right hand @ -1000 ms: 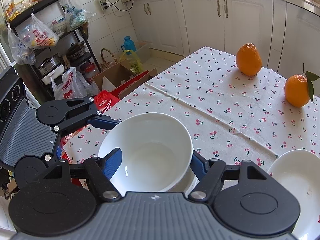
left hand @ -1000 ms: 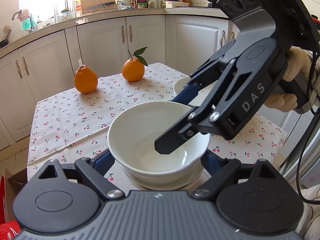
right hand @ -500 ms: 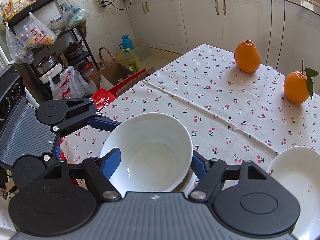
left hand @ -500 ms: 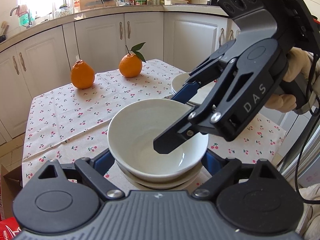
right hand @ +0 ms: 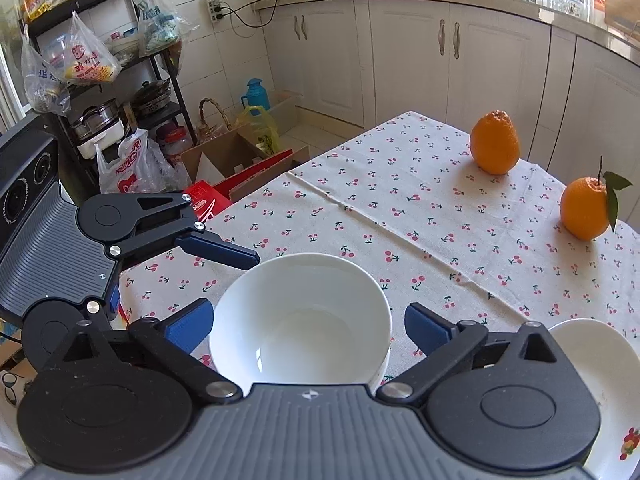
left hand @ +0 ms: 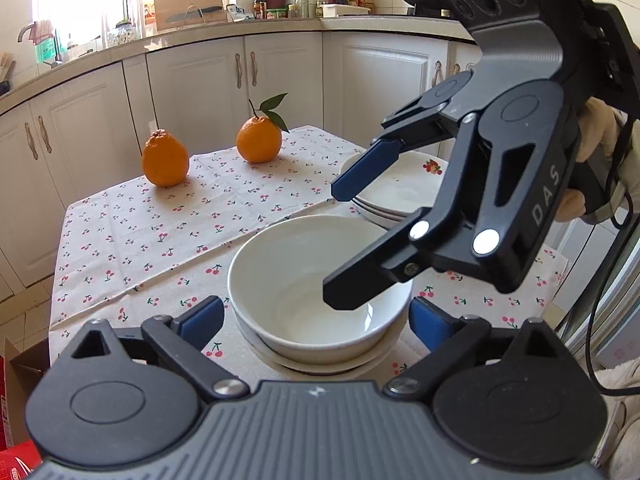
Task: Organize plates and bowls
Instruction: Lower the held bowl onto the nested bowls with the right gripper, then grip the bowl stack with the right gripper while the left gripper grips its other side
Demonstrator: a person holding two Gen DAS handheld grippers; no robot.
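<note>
White bowl (left hand: 320, 284) sits centre frame, nested on perhaps one more, between released left tongs (left hand: 316, 320). Right tongs (left hand: 340, 248), also released, hover above. Stacked plates (left hand: 394, 194) sit behind; two oranges (left hand: 165, 158) upper left.

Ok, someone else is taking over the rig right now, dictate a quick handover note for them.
Left gripper: open, fingers on either side of the white bowl, not closed on it.
Right gripper: open, raised above the same bowl; holding nothing.
The bowl sits nested on other white dishes near the front edge of the table. A stack of plates stands just behind it to the right. Two oranges rest at the far end.
Done: bowl stacked, plates stacked.
Left: nothing is gripped, so check whether any dishes remain out of view, otherwise back both grippers away.
</note>
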